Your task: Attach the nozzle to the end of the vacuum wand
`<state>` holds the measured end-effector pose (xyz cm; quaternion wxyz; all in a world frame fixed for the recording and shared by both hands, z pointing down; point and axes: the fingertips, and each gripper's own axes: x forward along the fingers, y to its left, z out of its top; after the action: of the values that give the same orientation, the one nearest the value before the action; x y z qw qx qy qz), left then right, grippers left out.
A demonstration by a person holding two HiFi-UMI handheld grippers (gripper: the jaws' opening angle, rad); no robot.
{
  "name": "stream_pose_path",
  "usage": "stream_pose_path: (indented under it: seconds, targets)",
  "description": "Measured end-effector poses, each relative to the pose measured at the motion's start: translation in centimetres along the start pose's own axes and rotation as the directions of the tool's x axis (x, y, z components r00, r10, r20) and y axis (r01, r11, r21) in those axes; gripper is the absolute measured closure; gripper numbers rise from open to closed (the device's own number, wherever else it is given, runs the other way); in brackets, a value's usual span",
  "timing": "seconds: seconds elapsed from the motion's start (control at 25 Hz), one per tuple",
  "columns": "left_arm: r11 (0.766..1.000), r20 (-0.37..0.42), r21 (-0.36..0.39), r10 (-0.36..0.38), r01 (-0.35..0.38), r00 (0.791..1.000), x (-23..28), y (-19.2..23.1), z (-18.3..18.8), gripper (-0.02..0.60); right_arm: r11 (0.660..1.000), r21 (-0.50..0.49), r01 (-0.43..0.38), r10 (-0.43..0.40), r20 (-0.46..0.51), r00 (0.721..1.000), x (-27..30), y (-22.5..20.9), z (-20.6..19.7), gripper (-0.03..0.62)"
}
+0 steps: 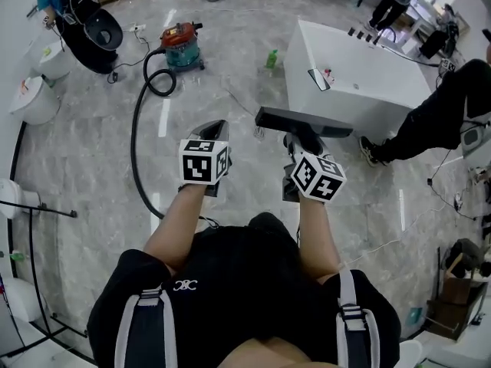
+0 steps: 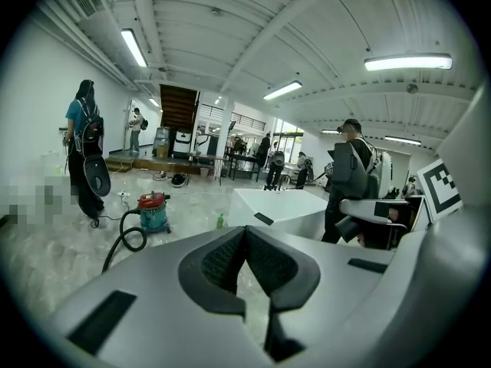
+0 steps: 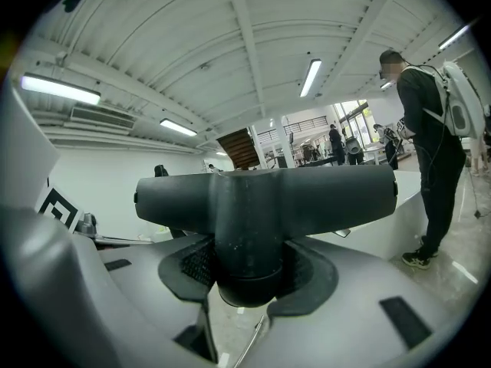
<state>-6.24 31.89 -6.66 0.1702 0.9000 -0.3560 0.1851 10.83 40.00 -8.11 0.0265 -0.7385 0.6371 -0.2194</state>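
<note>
Big open hall. Floor is grey marble-look tile, glossy, with short white stripes marked on it. Ceiling is white, ribbed with beams; long tube lights are on. Left wall is plain white. White block counter stands mid-room, small items on top, too small to tell. Green bottle sits on the floor near its corner. Person in black stands just beside the counter. Dark staircase at the far end, tables and several people near it. Bright windows far back. Thin cable trails over the floor at right.
</note>
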Motion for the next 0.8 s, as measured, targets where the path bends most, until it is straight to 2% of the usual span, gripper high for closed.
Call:
stream_pose_path:
  seconds: [0.32, 0.6, 0.8]
  targets:
    - [0.996, -0.016, -0.022, 0.089, -0.089, 0.996, 2.8, 4.6, 0.1, 0.571, 0.996, -0.004, -0.085, 0.085, -0.031, 0.996, 6.7, 1.0, 0.1, 0.407]
    - [0.983, -0.010, -0.025, 0.183, -0.183, 0.983, 8.6, 8.0, 4.3, 0.572, 0.984, -0.010, -0.180, 0.180, -0.045, 0.983, 16.2, -0.1, 3.6, 0.407]
    - [0.969, -0.019, -0.042, 0.241, -0.241, 0.970, 12.5, 10.5, 6.7, 0.571, 0.964, -0.016, -0.266, 0.263, -0.100, 0.960, 23.0, 0.3, 5.4, 0.407]
